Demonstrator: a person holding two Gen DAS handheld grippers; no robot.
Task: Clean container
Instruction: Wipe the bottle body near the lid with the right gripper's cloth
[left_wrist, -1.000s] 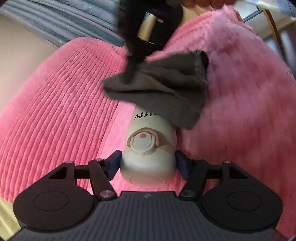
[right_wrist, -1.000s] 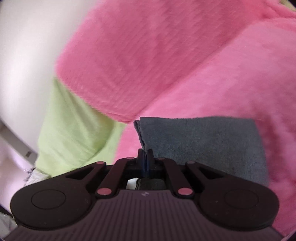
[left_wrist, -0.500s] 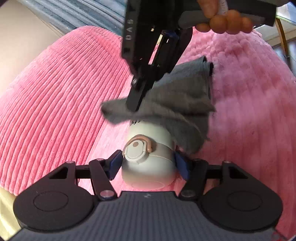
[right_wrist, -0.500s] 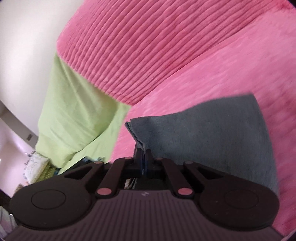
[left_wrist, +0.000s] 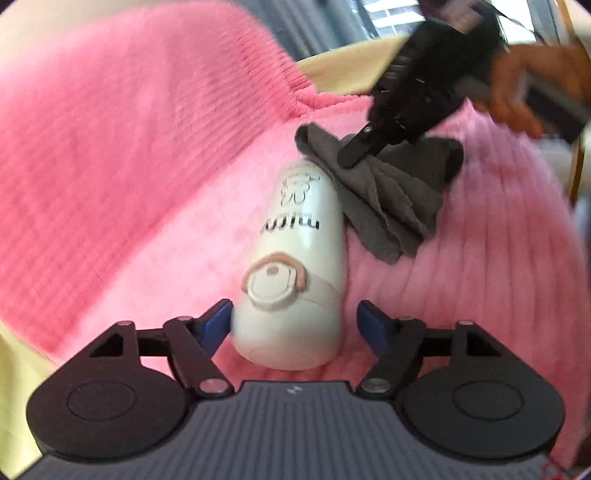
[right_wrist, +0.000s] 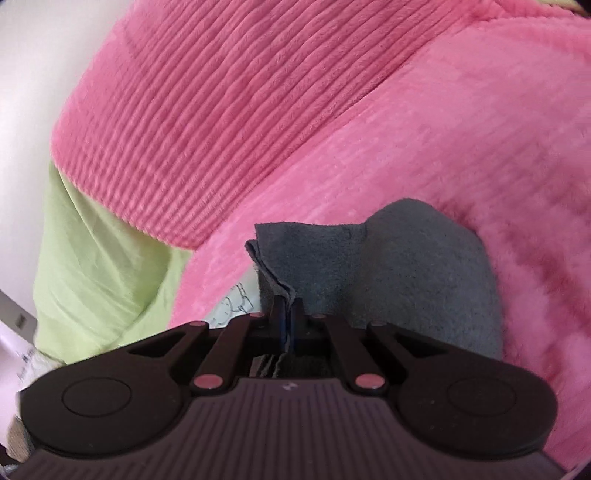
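Left claw (left_wrist: 295, 321): jaws have just been opening, now part-wide. The cream bottle (left_wrist: 299, 266) lies btwn the blue pads; the left pad (left_wrist: 216, 325) is at or just off its side, can't tell which, and the right pad (left_wrist: 373, 325) stands clear w/ a gap showing. So no grip on it. Bottle lies on its side on the pink ribbed blanket (left_wrist: 129, 177), lid end w/ round cap and peach loop twd the camera, base pointing away and a bit right; dark print on its upper side.

Right claw (right_wrist: 288, 317): jaws pinched narrow on a fold of the grey cloth (right_wrist: 406, 280), edges of cloth poking through behind the pads. In the left wrist view this claw (left_wrist: 354, 153) comes down from upper right, held by a hand (left_wrist: 532, 85), pressing the bunched cloth (left_wrist: 388, 199) against the bottle's far end; cloth drapes off the bottle's right side onto the blanket. From the right wrist view a sliver of the bottle's printed side (right_wrist: 232, 306) shows just left of the cloth.

Beyond: a light green sheet (right_wrist: 96, 266) under the blanket's edge, pale wall (right_wrist: 33, 74) behind. Left view is motion-blurred.
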